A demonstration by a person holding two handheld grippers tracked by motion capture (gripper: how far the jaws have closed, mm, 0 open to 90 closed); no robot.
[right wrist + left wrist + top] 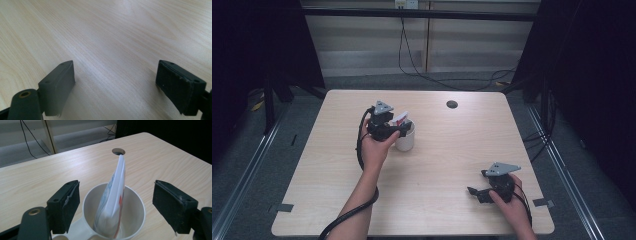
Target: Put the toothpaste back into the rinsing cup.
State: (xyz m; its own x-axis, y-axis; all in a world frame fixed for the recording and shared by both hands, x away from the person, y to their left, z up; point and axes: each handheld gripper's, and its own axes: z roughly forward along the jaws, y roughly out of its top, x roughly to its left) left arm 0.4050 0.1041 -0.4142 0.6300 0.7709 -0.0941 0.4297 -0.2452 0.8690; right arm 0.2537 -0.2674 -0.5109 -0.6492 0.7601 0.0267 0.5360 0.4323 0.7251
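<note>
Jaws of the left tool (116,202) are standing wide apart, one on each side of a white ceramic mug (113,213) and clear of its rim, so this tool is gripping nothing. Inside the mug, between the two jaws, a flat white squeeze tube with blue and red print (112,195) is standing on end, leaning away from the tool toward a small round hole in the counter (118,151) farther off. The mug's handle is pointing back toward the tool, just under its left jaw. In the high view the left tool (404,129) is hovering right over the mug (406,141), with the tube's top (401,119) showing just beyond it.

The right tool (115,82) is also sitting open, its jaws spread with only the pale wood-grain counter (112,37) between and beyond them. In the high view the right tool (475,192) is resting low near the counter's near right corner, well apart from the mug, jaws pointing left.
</note>
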